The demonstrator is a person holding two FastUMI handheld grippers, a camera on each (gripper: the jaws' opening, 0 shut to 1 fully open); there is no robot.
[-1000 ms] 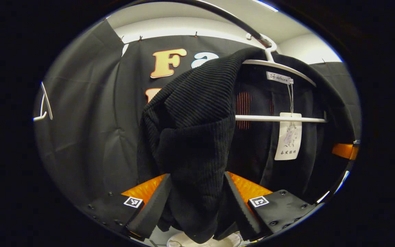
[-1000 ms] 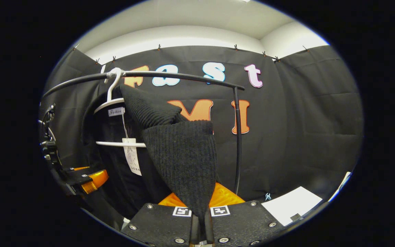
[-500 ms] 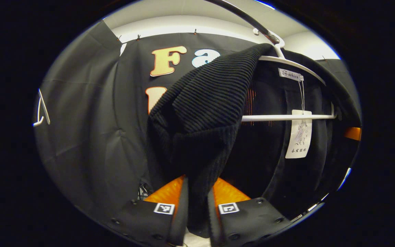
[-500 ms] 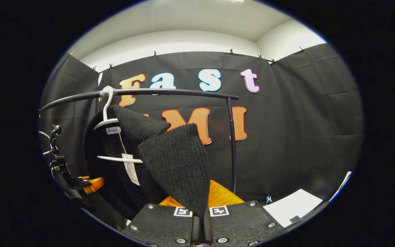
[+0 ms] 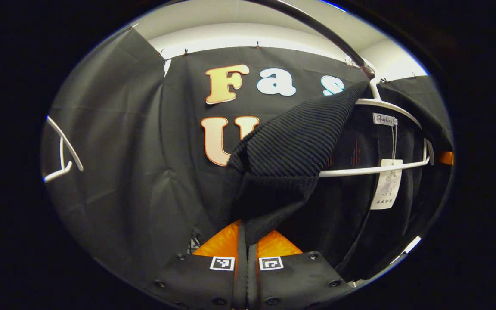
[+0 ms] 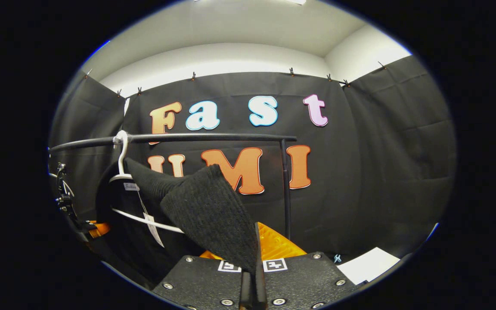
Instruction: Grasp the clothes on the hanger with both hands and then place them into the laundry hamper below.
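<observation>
Left gripper view shows the left gripper (image 5: 246,258) now clenched on the black knit garment (image 5: 291,146), where a second ago its jaws stood apart, and with the right gripper (image 6: 253,275) likewise clamped, the garment, partly on the hanger (image 5: 385,165), is ready to lift off.

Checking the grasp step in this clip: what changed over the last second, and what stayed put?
The left gripper closed from wide open onto the black knit garment. Both grippers dropped, drawing the fabric off the white hanger. The right gripper stayed clamped on the garment; the hanger stayed hooked on the rail.
</observation>
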